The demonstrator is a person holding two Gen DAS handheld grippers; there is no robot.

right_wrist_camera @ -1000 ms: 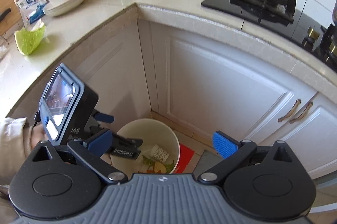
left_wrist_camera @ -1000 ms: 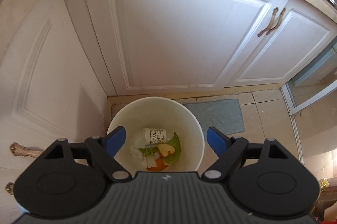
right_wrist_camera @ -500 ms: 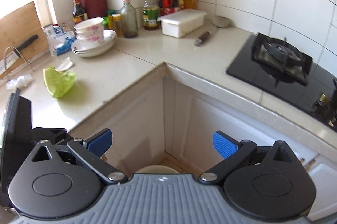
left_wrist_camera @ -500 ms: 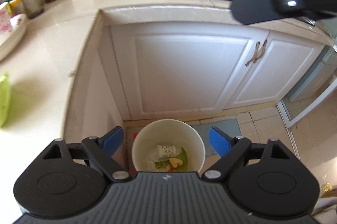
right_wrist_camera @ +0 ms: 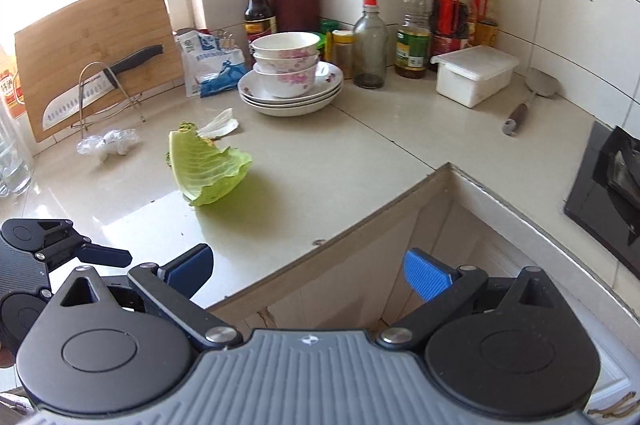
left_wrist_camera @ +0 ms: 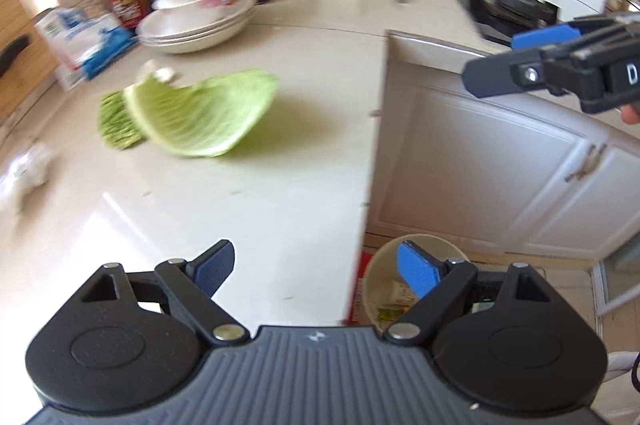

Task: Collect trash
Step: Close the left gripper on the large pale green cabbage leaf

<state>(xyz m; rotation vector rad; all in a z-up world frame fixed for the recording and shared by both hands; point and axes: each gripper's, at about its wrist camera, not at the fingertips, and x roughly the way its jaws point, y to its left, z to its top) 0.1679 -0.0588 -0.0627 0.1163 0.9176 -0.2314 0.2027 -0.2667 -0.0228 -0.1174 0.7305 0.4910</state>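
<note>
On the floor at the foot of the white cupboards stands our bin [left_wrist_camera: 374, 279], and it already holds some scraps: a pale wrapper and bits of green show past the rim. So part of the collecting looks done. What is left, as far as we can judge, lies on the counter [right_wrist_camera: 320, 161]: a big cabbage leaf [right_wrist_camera: 210, 171] near the middle, a darker green scrap [left_wrist_camera: 116, 123] touching its left end, a pale peel [right_wrist_camera: 220, 125] just behind it, and a crumpled bit of clear plastic [right_wrist_camera: 106, 143] further left, near the knife rack.

We hold both tongs above the near edge of the counter, well apart from the leaf. The left tongs [left_wrist_camera: 316, 267] stand wide with nothing between the blue pads, and the right tongs [right_wrist_camera: 310, 271] are spread wide and empty too. In the left view the right tongs show again at the right edge, side on, above the cupboards.

Much is hard to read. The left view is smeared, so the bowls [right_wrist_camera: 288, 65] and bottles at the far wall blur together there. The bin is half hidden behind the left tongs' right finger, and the right view does not show it at all. We cannot tell how full it is, nor whether the pale peel is cabbage or paper.
</note>
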